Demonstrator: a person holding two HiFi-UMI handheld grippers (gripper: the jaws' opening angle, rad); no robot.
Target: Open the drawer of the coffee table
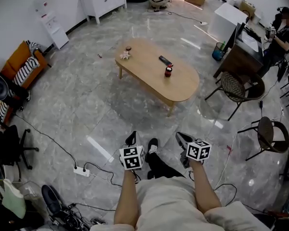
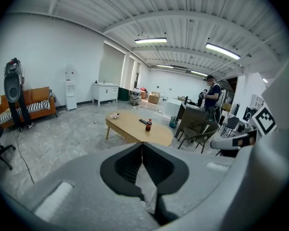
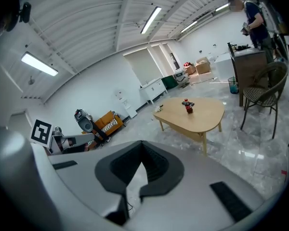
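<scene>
The oval wooden coffee table (image 1: 154, 76) stands in the middle of the marble floor, well ahead of me. On it are a small red bottle (image 1: 168, 71), a dark remote (image 1: 165, 60) and a small pinkish item (image 1: 125, 55). No drawer front can be made out from here. My left gripper (image 1: 131, 139) and right gripper (image 1: 183, 139) are held side by side in front of my body, far short of the table. Both point toward it and both are shut on nothing. The table (image 2: 137, 128) shows beyond the closed left gripper (image 2: 142, 146), and the table (image 3: 195, 113) also lies beyond the closed right gripper (image 3: 141, 144).
Two wicker chairs (image 1: 241, 86) (image 1: 270, 134) stand right of the table, beside a dark desk (image 1: 238, 57) where a person (image 1: 282, 32) sits. An orange sofa (image 1: 20, 67) and an office chair (image 1: 9, 146) are at the left. A power strip (image 1: 82, 171) with cables lies near my feet.
</scene>
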